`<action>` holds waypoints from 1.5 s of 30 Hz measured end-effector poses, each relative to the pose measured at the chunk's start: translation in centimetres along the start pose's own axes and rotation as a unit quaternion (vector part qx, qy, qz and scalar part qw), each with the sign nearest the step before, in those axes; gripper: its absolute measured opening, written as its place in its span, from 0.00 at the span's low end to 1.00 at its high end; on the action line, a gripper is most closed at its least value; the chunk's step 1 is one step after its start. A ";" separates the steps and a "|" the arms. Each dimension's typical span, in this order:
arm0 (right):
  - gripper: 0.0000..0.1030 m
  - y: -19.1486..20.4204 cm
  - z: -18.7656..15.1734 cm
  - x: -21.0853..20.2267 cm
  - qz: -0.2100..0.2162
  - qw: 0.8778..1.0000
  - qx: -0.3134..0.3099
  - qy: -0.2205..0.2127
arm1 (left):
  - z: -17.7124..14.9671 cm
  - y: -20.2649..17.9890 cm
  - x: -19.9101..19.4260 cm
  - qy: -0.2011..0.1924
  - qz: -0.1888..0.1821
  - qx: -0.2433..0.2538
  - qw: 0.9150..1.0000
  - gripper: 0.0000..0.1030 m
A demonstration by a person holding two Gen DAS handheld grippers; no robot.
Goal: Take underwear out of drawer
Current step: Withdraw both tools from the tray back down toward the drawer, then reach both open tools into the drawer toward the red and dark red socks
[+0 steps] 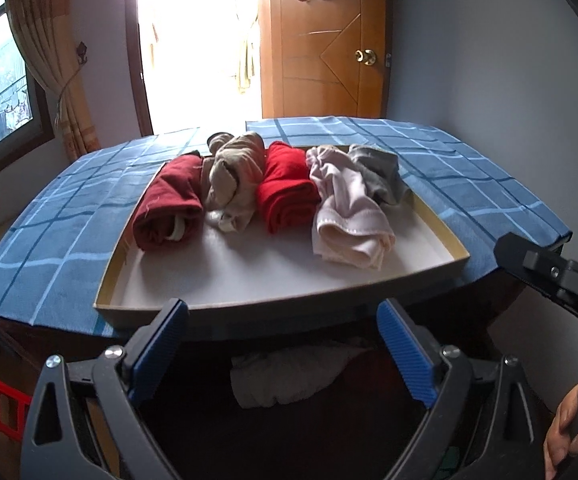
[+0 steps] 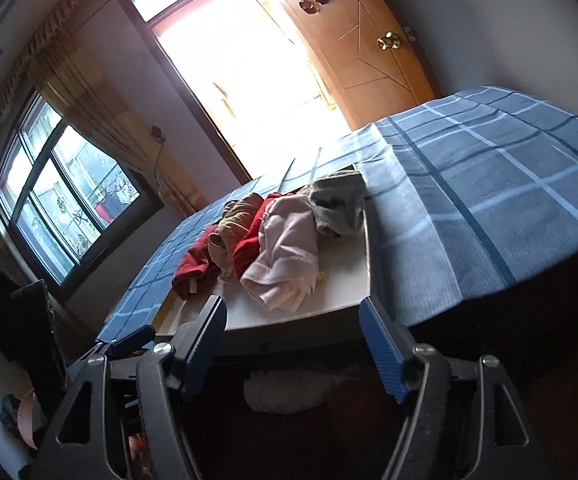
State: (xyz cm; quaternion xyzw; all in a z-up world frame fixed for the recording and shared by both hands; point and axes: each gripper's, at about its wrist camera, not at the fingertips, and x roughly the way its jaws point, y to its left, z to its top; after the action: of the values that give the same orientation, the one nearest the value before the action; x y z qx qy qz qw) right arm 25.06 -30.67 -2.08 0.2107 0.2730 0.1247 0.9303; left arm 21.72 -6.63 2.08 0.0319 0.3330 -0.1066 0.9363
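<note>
Both grippers—left gripper [image 1: 283, 344], right gripper [image 2: 293, 340]—tilt down toward drawer [image 1: 369, 296] (jaws wide, empty).

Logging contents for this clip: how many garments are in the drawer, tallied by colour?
Dark red: 1
Beige: 1
Bright red: 1
Pale pink: 1
Grey: 1
Total: 5, all lying in the shallow drawer.

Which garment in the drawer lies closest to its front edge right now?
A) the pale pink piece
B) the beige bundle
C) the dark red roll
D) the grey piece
A: in the left wrist view the pale pink piece reaches furthest toward the drawer front rim.
</note>
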 end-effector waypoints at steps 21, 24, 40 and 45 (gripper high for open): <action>0.69 -0.7 -3.9 -2.7 -0.031 0.999 -0.019 0.006 | -4.3 0.7 -1.2 0.030 -0.012 0.016 0.999 0.94; 0.69 -0.9 -4.4 -3.0 -0.034 0.999 -0.022 0.010 | -5.2 1.1 -1.4 0.037 -0.012 0.020 0.999 0.94; 0.69 -2.1 -8.1 -2.6 -0.048 0.995 -0.032 0.079 | -9.7 3.2 -0.9 0.105 -0.021 0.011 0.994 0.94; 0.69 -2.1 -8.9 -2.4 -0.046 0.993 -0.037 0.099 | -10.9 4.3 -0.8 0.123 -0.021 -0.004 0.992 0.94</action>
State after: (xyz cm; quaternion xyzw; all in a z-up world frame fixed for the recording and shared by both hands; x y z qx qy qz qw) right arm 18.36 -30.46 -8.75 0.1495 0.3689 0.1119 0.9105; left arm 15.33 -0.84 -5.87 0.0340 0.4465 -0.1200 0.8860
